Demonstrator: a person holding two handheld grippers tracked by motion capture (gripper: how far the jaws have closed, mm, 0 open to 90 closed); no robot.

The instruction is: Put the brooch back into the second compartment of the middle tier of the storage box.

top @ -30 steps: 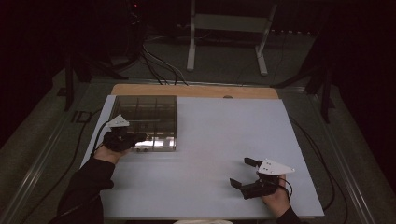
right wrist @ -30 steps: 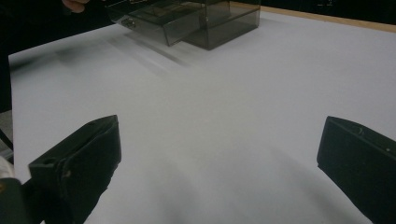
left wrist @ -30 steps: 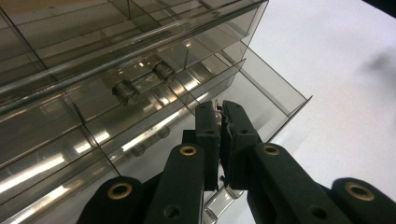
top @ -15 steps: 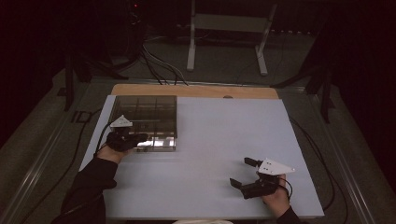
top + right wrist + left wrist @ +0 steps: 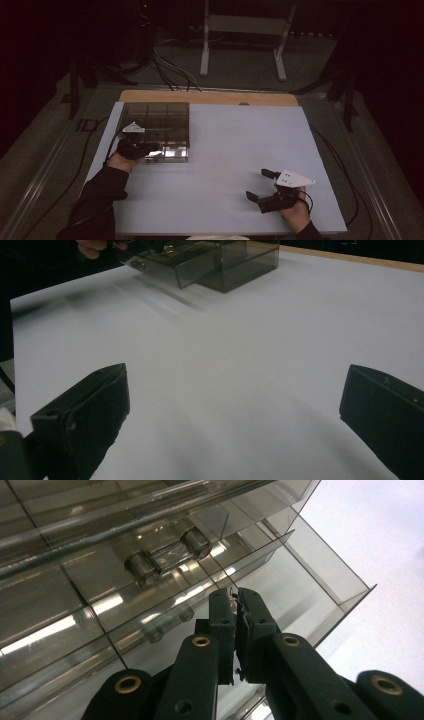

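Resting on the far left part of the white table, a smoked clear plastic organizer box had its lid or tray edge at the near side, where the left hand-held gripper met it. In the left gripper view that hand-held gripper had its two black jaws drawn almost together, their tips pinched on a thin clear edge of the box just below a clear hinge or latch piece; the dividers of the compartments showed through the walls. The person's left hand lay just near of the box, its dark sleeve running to the near edge.

The right hand-held gripper sat well apart from the box, at the near right of the table, with its jaws spread wide and nothing between them. In the right gripper view the same wide gap framed bare table, with the box far off.
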